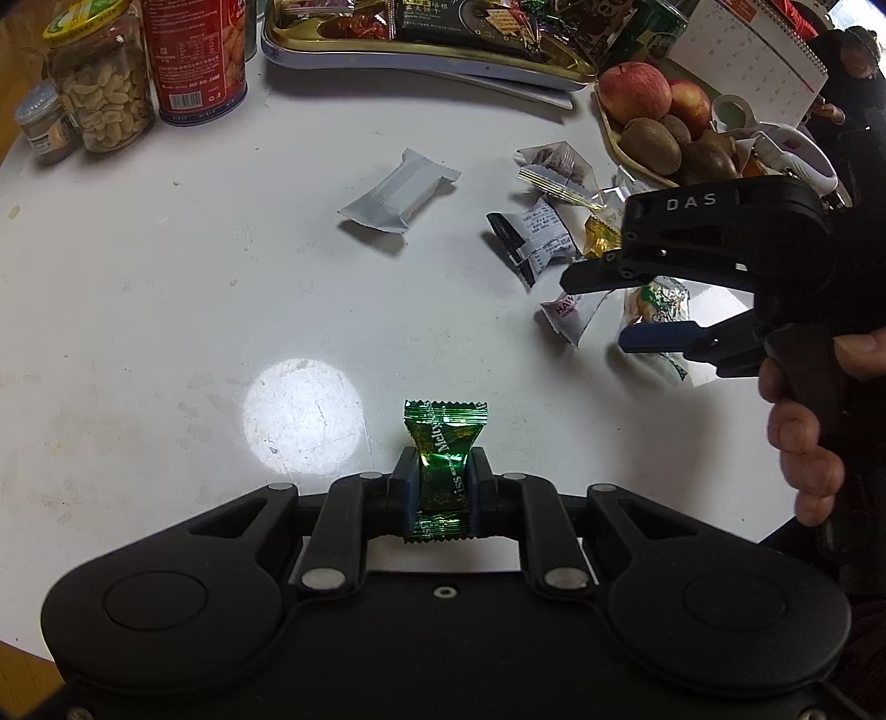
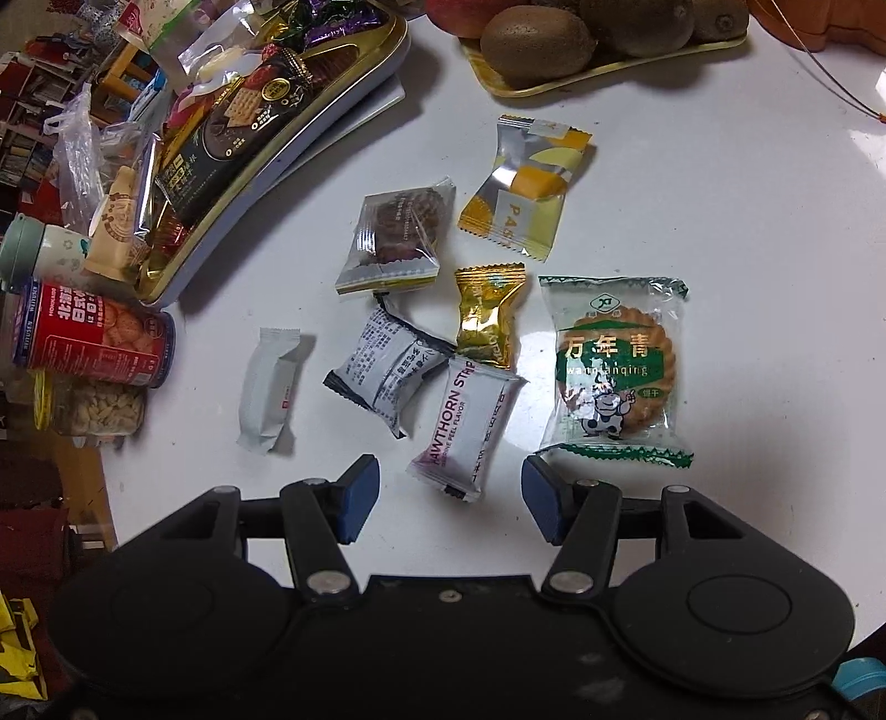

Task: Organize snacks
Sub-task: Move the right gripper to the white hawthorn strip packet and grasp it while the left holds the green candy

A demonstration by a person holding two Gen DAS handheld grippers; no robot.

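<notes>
White and round, the table [image 2: 720,277] carries everything, scuffed and bright under a lamp glare. At its far edge a gold tray [image 2: 354,105] is heaped with wrapped sweets and a black cracker box [image 2: 232,144]. Far right, a fruit tray [image 2: 581,77] holds apples [image 1: 634,91] and kiwis [image 2: 534,39], with a calendar [image 1: 747,61] standing behind it. Far left in the left wrist view stand a red can [image 1: 196,55] printed with biscuits, a jar [image 1: 102,83] of peanuts with a yellow lid, and a small jar [image 1: 41,124] beside it.

Loose snacks lie between the trays and the near edge. A green-and-clear biscuit pack [image 2: 614,368] reads "wannianqing". Left of it, a white pack [image 2: 470,426] reads "HAWTHORN STRIP". Above that sit a gold candy [image 2: 487,315], a yellow pack [image 2: 523,188] lettered "PAS", a clear pack [image 2: 396,238] with a dark cake inside, and a white-black pack [image 2: 387,376] of small print. A plain white bar [image 2: 271,387] lies apart to the left.

The right tool [image 2: 449,498], held by a hand [image 1: 803,432], hangs released above the hawthorn pack, blue pads clear of it; "DAS" is moulded on its side. The left tool [image 1: 441,487] is clenched on a green candy [image 1: 443,471] reading "Melty Kiss", lifted off the table near its front edge.
</notes>
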